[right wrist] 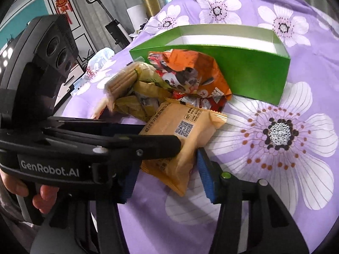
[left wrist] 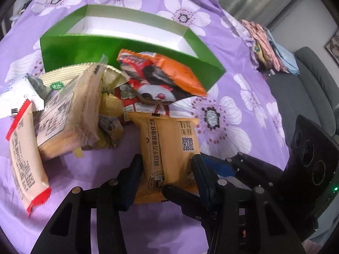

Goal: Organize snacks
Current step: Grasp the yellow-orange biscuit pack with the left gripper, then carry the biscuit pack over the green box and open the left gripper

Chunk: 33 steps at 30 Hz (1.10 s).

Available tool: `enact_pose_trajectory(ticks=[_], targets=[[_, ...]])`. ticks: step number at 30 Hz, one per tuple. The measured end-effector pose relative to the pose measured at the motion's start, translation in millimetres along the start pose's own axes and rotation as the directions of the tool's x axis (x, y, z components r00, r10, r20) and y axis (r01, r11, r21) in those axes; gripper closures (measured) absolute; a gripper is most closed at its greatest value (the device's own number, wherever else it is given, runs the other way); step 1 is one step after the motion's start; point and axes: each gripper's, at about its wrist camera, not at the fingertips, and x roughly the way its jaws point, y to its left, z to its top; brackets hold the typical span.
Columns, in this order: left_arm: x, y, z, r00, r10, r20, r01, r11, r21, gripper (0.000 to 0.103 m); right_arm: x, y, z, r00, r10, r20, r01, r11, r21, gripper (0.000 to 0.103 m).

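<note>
**Yellow packet in the left grip, green box straight ahead**

Left of the green box (left wrist: 70, 48) sits the loose snack pile (left wrist: 70, 110). In front of the box, the left gripper (left wrist: 167, 169) is clamped on the yellow packet (left wrist: 169, 144), long axis pointing boxward. Further right, the right gripper (right wrist: 167, 169) hangs wide, straddling that packet's tail without squeezing. Left is nearer: up and over the near wall!

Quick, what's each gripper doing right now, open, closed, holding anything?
Left gripper: closed on the yellow snack packet, one finger on each side.
Right gripper: open around the same packet's end; contact cannot be told.
</note>
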Motion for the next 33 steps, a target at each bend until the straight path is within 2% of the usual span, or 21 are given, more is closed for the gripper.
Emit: enact_pose_trajectory(ticks=[6,14,27,33], targets=[[-26,-20,1,0.998,-0.002,0.066,-0.001,0.999,0.043,0.055,-33,12,3,0.998,-0.008,0.062,0.010,1.000,-0.020,0.053],[-58,-36,21,0.984,-0.003,0.179,-0.019,0.993,0.120,0.055,-62,23,24,0.987,-0.027,0.161,0.038,0.997,-0.067,0.054],[-63,-40,81,0.965,0.000,0.262,-0.047,0.984,0.172,0.055,-60,5,83,0.964,-0.045,0.261,0.066,0.995,-0.071,0.054],[-52,-32,112,0.961,0.006,0.275,-0.056,0.984,0.172,0.055,-48,-8,111,0.961,-0.047,0.273,0.070,0.995,-0.074,0.054]])
